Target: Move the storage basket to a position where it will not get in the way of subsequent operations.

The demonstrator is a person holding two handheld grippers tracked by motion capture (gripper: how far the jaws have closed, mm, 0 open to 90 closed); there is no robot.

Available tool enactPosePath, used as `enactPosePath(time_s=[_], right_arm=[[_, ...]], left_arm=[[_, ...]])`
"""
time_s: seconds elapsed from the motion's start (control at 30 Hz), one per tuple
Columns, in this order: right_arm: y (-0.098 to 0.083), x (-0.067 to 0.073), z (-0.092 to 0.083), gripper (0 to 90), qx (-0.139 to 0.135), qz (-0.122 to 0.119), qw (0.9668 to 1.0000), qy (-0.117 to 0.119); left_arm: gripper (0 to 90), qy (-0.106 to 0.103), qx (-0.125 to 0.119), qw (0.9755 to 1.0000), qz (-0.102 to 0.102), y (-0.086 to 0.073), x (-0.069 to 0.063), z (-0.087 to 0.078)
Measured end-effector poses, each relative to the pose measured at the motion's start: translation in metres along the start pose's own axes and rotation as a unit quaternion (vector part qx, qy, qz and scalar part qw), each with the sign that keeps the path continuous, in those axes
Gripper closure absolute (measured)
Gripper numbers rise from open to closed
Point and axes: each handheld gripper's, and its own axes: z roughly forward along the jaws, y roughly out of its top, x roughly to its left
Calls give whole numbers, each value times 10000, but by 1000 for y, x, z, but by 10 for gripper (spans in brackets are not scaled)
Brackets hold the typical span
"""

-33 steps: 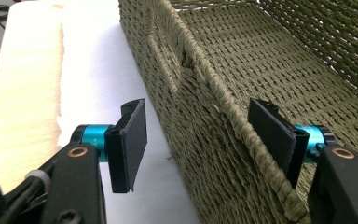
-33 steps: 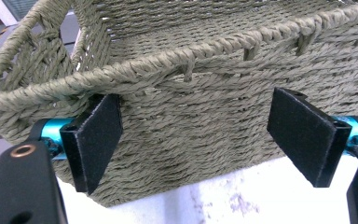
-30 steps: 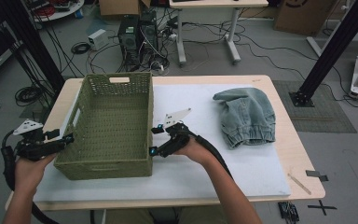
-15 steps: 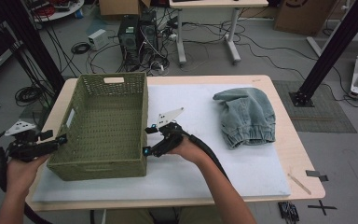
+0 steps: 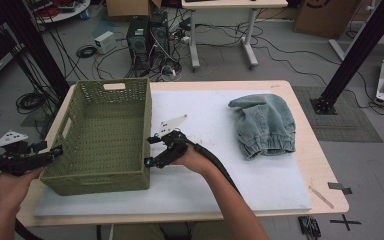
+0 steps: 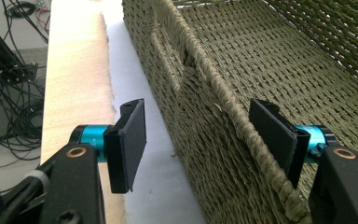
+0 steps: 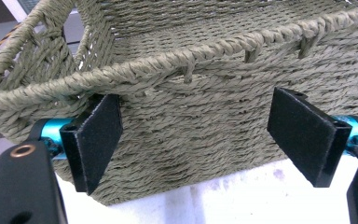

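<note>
The basket [image 5: 102,135] is sitting at the left of the white mat [image 5: 260,172], and both grippers are flanking it with jaws open: the left gripper [image 6: 205,135] straddling its left rim, the right gripper [image 7: 196,140] spread against its right wall, neither clamping. With nothing gripped, one-sided pushing is risking a skew or an overhang at the table [image 5: 325,170] edge. Compared with a second ago, basket and hands are sitting further left.

basket [image 7: 205,116] cut off at frame edges; left forearm [image 5: 0,220] cropped — bottom edge
</note>
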Motion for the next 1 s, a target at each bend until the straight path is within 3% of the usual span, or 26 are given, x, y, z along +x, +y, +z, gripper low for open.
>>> enactPosePath(time_s=[0.8, 1.0], right_arm=[[10, 3, 18, 179, 28, -63, 9999, 76], [9, 5, 9, 181, 86, -85, 9998, -139]], left_arm=[[373, 45, 32, 10000, -16, -4, 17, -9], [374, 48, 33, 10000, -16, -3, 16, -8]])
